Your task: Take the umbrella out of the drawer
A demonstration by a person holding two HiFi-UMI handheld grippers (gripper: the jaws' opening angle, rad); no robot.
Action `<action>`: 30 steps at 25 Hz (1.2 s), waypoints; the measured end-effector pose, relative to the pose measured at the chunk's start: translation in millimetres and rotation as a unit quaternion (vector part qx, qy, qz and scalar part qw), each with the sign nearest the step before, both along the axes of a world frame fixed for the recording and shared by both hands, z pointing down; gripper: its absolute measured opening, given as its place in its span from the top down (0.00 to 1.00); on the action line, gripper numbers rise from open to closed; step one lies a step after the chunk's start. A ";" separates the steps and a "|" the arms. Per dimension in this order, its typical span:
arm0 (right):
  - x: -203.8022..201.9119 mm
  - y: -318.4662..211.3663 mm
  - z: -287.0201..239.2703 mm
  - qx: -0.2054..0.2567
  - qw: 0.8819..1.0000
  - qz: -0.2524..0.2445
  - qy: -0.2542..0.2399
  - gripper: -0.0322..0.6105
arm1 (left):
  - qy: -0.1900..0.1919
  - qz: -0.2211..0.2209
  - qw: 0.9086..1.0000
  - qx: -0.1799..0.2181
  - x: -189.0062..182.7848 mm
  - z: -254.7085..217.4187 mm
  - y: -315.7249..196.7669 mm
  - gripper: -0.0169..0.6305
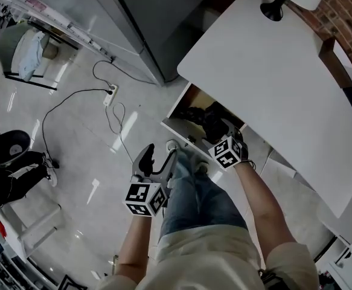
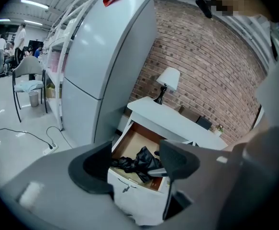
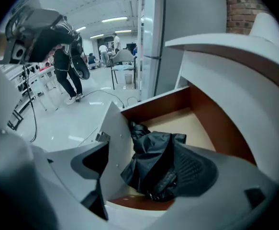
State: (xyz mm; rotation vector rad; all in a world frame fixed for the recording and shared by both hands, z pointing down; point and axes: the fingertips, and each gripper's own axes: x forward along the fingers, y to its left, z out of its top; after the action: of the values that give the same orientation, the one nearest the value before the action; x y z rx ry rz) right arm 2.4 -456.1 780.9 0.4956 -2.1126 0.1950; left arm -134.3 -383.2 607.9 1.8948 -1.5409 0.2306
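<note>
Fingers (image 1: 144, 159) of the left gripper (image 1: 156, 159) stand apart and empty in the head view, short of the open white drawer (image 1: 177, 127) at the white desk's (image 1: 272, 83) edge, where the right gripper (image 1: 217, 127) hangs over a crumpled black fabric umbrella (image 1: 207, 115). Left gripper view: wide jaws, umbrella (image 2: 141, 161) against the drawer's front panel (image 2: 129, 195) beyond. Right gripper view: spread jaws straddle that panel (image 3: 113, 143), one finger (image 3: 196, 171) over the umbrella (image 3: 151, 150), unclamped.

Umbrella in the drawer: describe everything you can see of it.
The umbrella is black and folded down, its glossy fabric crumpled in loose pleats. It lies on its side on the tan floor of the open drawer, close behind the white drawer front. No handle shows clearly. The right gripper, with its jaws open, hangs just over the umbrella. One jaw overlaps it in the right gripper view, but contact cannot be told.
</note>
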 end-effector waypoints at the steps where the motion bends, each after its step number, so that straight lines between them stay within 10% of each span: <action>1: 0.5 -1.9 9.0 0.000 1.000 -0.007 0.010 0.32 | 0.004 0.000 1.000 -0.001 -0.7 4.6 -1.2 0.50; 18: 7.6 -28.5 119.6 0.005 0.982 -0.092 0.166 0.27 | 0.041 -0.001 0.998 -0.049 -7.5 71.2 -0.2 0.50; 30: 17.5 -49.3 145.5 -0.011 0.963 -0.067 0.261 0.30 | 0.051 -0.009 0.997 -0.062 -16.3 80.8 0.5 0.50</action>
State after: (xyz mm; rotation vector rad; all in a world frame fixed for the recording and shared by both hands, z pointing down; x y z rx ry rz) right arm 19.9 -505.3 926.4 0.3421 -1.6167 0.0039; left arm -150.6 -382.8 688.7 1.7690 -1.4409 0.2124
